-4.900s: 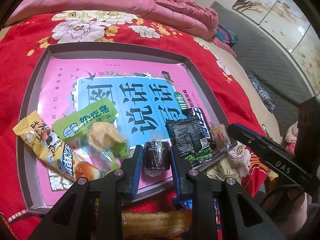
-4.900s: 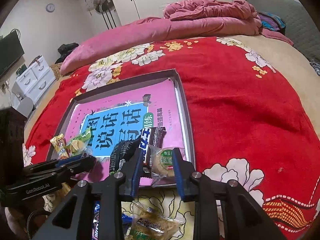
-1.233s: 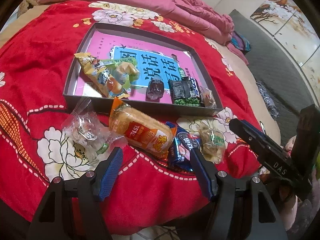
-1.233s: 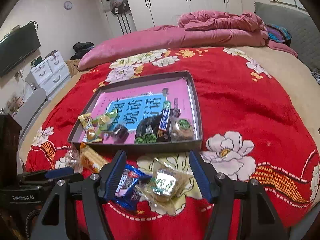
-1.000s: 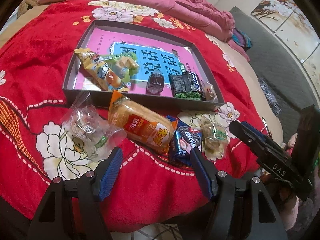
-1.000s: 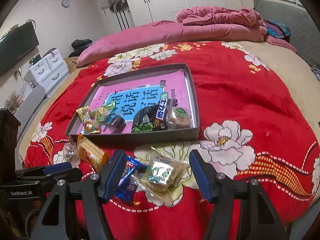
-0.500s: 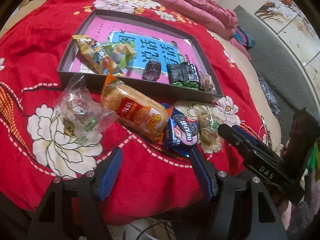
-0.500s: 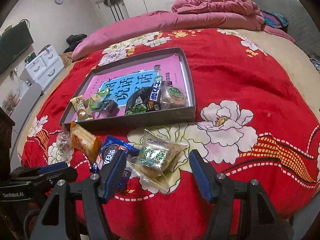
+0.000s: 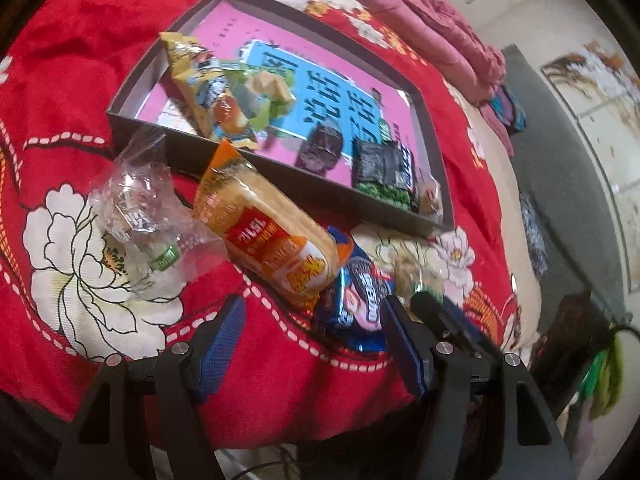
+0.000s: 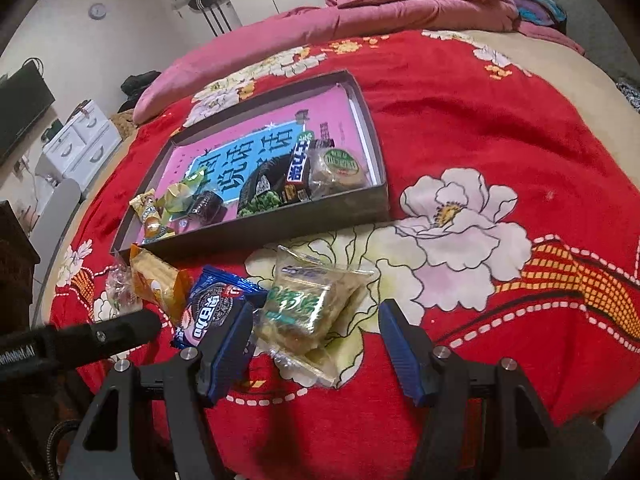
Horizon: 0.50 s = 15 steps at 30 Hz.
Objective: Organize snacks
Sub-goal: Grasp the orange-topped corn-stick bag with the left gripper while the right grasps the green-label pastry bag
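Since the view of five seconds ago, both grippers have withdrawn from the tray and now hang over the loose snacks on the blanket in front of it; across the last second both have also come closer to those packets. Left gripper [image 9: 310,344]: fingers released, spread wide, nothing between the pads; the orange bread packet [image 9: 268,228] lies just beyond the gap at 12 o'clock, and the blue cookie packet [image 9: 354,300] sits at 1 o'clock, close by the right finger. A clear wrapped cake [image 9: 140,220] lies at 10 o'clock, its wrapper touching the bread packet. Right gripper [image 10: 316,344]: fingers released, with the green pastry packet [image 10: 308,304] lying in the mouth of the gap, not pressed by either pad; the cookie packet is just beside the left finger at 10 o'clock. All four loose packets rest on the red flowered blanket [image 10: 500,128], near the front wall of the dark tray [image 10: 280,232], which lies at 12 o'clock. Inside the tray, lined with a pink and blue sheet, a row along the front edge holds a yellow snack bag [image 9: 196,80], a green packet, a small dark cake [image 9: 324,146], a black pea packet [image 9: 380,172], a chocolate bar [image 10: 300,162] and a round pastry [image 10: 340,166].
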Motion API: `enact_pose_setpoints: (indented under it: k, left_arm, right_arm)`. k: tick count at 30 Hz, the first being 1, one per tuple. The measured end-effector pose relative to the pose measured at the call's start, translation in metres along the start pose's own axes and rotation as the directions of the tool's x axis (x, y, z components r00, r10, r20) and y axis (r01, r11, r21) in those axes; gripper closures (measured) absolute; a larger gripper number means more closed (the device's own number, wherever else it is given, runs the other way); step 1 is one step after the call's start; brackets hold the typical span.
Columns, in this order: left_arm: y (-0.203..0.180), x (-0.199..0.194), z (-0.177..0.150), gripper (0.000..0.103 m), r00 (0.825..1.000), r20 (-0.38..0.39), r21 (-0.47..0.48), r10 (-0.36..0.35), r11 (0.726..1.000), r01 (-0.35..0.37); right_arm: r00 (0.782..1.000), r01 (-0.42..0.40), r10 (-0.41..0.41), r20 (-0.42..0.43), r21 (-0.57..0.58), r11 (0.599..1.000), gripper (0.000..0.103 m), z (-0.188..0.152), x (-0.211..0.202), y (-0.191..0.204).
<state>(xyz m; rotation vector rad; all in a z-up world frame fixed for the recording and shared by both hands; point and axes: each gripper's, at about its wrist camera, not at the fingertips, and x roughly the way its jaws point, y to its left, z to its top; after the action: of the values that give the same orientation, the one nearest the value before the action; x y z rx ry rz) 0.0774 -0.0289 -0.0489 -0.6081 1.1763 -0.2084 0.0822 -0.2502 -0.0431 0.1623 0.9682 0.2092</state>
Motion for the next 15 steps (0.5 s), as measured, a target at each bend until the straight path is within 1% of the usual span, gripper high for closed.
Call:
enact_pose_setpoints:
  k: [5, 8, 12, 15]
  left_arm:
    - [0.007, 0.003, 0.007, 0.032, 1.000, 0.010, -0.062, 0.008, 0.998, -0.008]
    - [0.014, 0.006, 0.011, 0.032, 1.000, 0.012, -0.119, 0.014, 0.993, -0.012]
    - [0.023, 0.012, 0.017, 0.032, 1.000, 0.007, -0.201, -0.003, 0.980, 0.004]
    - [0.026, 0.017, 0.022, 0.032, 1.000, 0.002, -0.239, -0.004, 0.971, 0.004]
  right_arm:
    - [1.000, 0.010, -0.010, -0.005, -0.005, 1.000, 0.038, 0.003, 0.009, 0.002]
    - [1.000, 0.018, -0.019, -0.019, -0.008, 1.000, 0.039, 0.001, 0.014, 0.001]
    - [1.000, 0.015, -0.015, -0.009, -0.029, 0.999, 0.045, 0.002, 0.014, 0.002]
    - [1.000, 0.017, -0.018, -0.010, -0.062, 0.998, 0.049, 0.002, 0.015, 0.007]
